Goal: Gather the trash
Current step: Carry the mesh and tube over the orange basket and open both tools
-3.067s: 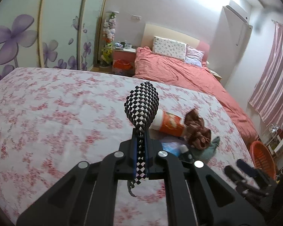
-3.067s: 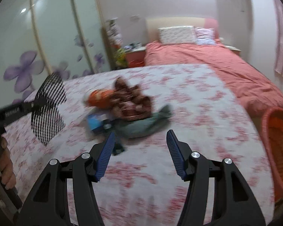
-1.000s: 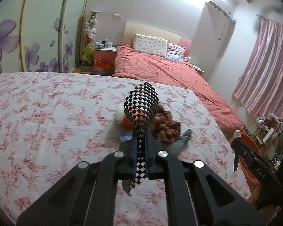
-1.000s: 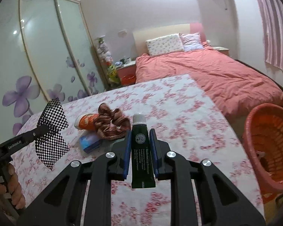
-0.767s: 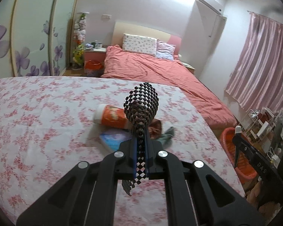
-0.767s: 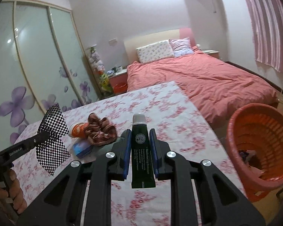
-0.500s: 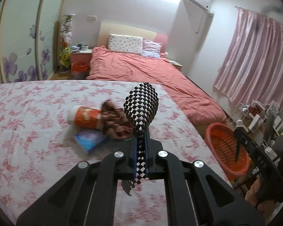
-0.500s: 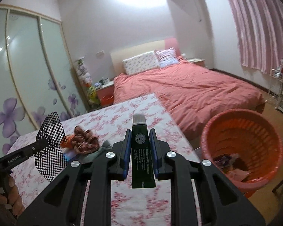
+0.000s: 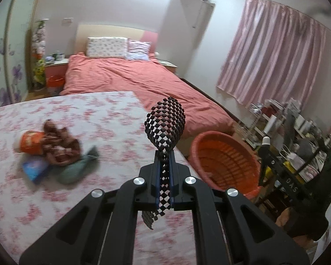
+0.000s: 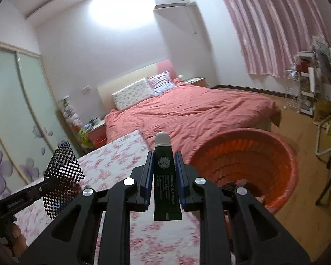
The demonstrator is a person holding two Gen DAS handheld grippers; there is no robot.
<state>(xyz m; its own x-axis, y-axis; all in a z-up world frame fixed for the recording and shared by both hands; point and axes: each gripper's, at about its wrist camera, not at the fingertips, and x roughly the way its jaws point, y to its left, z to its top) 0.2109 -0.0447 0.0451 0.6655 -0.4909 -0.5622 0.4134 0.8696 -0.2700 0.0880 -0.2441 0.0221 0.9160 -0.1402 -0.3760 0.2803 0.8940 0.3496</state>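
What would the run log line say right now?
left tongs: shut on checkered wrapper | right tongs: shut on dark tube | orange basket: ahead

Blurred on the floral cover [image 9: 112, 119]: a pile [image 9: 53, 154] of cup, brown cloth, green cloth and a blue packet, details unreadable. Basket [image 10: 253, 161] partly hidden behind the right gripper [image 10: 164, 161]; contents dark, too small to tell. Small print on the tube [image 10: 166, 183] mostly illegible. Checkered piece [image 9: 164, 128] pinched out of sight within the left gripper [image 9: 164, 176], lower end curling below. Shelf clutter [image 9: 298, 132] smeared and cropped by the lens edge. Hand [image 10: 13, 238] cut off at the frame's corner.
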